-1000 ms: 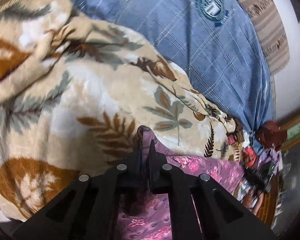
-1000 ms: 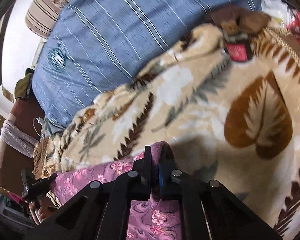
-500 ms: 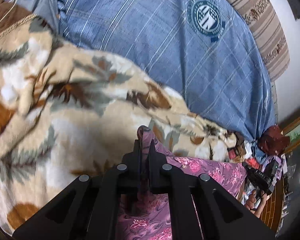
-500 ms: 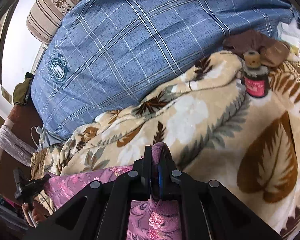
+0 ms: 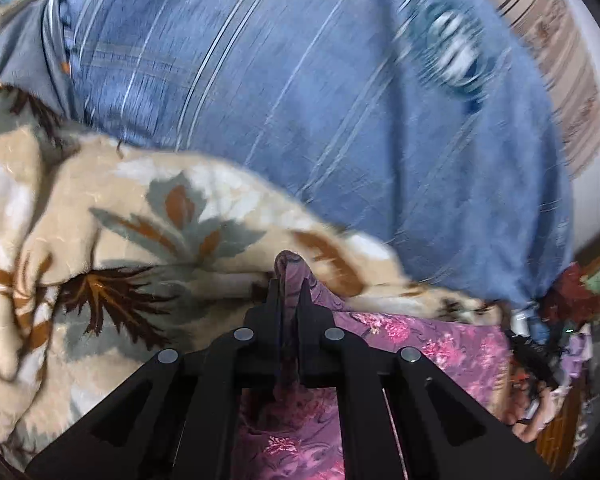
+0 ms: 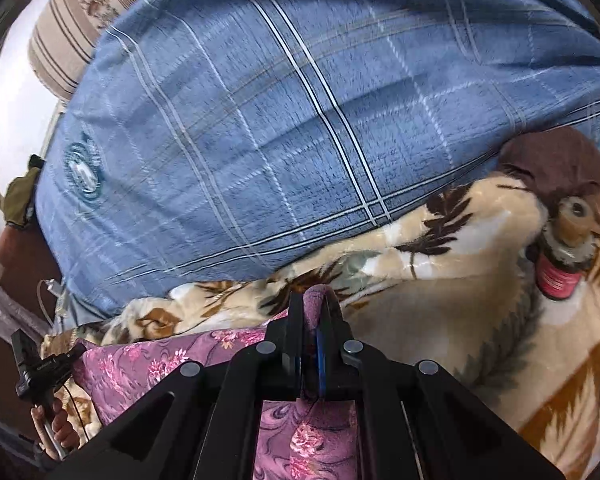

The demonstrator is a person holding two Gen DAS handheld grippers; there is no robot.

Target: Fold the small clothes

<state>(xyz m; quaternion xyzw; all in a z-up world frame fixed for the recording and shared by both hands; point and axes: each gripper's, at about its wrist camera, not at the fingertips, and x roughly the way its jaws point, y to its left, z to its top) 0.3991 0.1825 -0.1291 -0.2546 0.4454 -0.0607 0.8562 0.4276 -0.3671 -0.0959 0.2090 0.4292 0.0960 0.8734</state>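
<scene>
where the bed runs up toward the wall, a large blue plaid pillow (image 6: 300, 128) with a round crest lies across its upper part, and a brown striped pillow (image 6: 76, 20) sits beyond it at the far edge. in the left wrist view the blue plaid pillow (image 5: 340, 120) is smeared by motion blur, with the striped pillow (image 5: 560, 80) past its right end. a cream blanket (image 6: 460, 300) printed with brown and grey leaves covers the bed below the pillow, rumpled into folds; the same blanket (image 5: 120, 240) fills the left half of the left wrist view. over the blanket, between the two claws, a purple floral garment (image 6: 148, 364) is stretched, its upper edge running from one claw to the other; it reads as a pink-flowered band (image 5: 420, 340) from the left side. the left claw (image 5: 290, 292) is clenched on one corner of the garment, a peak of cloth poking up between its fingers. the right claw (image 6: 314, 312) is likewise clenched on the other corner, with cloth bunched between its fingers. near the right edge of the bed a brown cloth (image 6: 556, 160) lies on the blanket, and just below it a small bottle (image 6: 560, 260) with a red label and tan cap lies tilted.
</scene>
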